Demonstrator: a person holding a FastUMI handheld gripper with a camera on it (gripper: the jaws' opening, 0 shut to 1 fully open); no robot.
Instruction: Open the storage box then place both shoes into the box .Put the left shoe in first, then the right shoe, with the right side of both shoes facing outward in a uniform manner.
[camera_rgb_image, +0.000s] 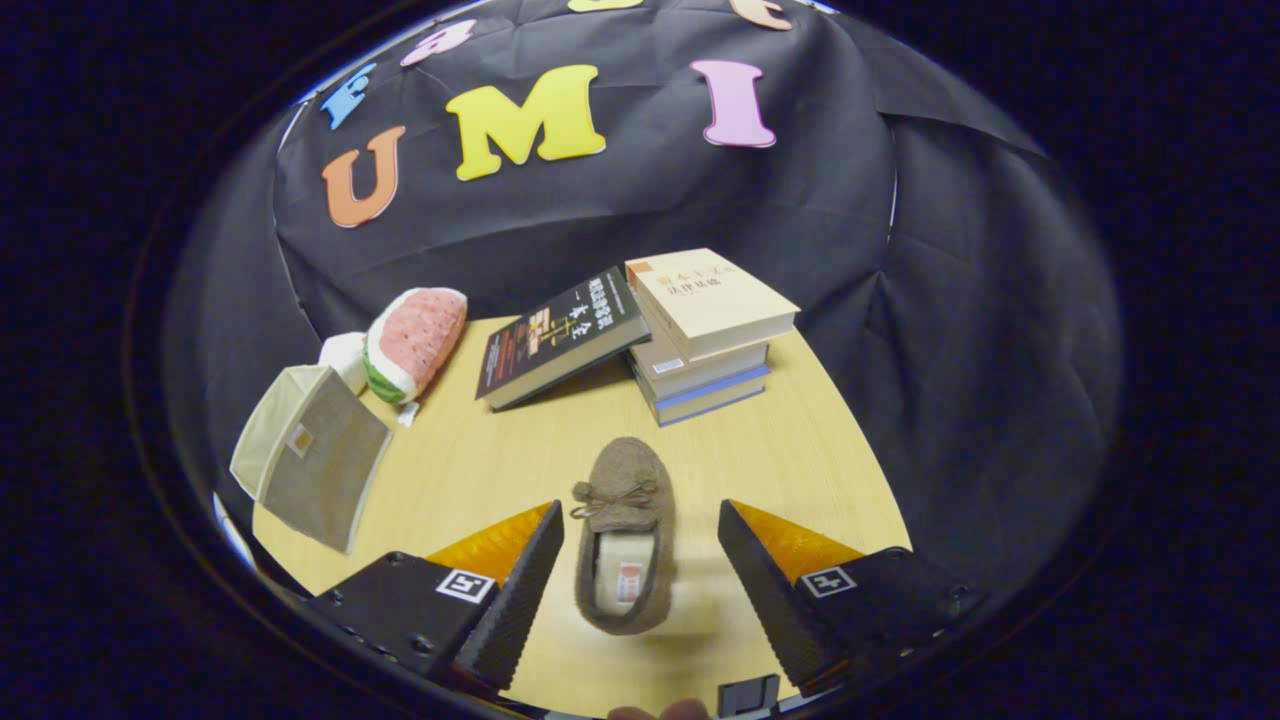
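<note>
The storage box (310, 455), a beige fabric one, stands on the left part of the wooden table (800, 450), well to the left of the fingers, and it leans to one side; I cannot tell if its lid is open. Just behind it lies a plush watermelon slice (415, 342). Further right, a dark book (558, 335) leans against a stack of books (705, 335) at the far side of the table. In the middle, one brown slipper shoe (625, 535) with a small bow lies flat on the table, its toe pointing away toward the books. The gripper (640, 560) is spread wide, with the shoe between its two fingers; neither finger seems to touch it, so it holds nothing. The risk I see from here is a poor grip: if the fingers close on the soft upper side walls, the shoe may fold or slip out when lifted. Also the leaning box could tip or slide when the shoe is pushed in, and the shoe may end facing the wrong side.
</note>
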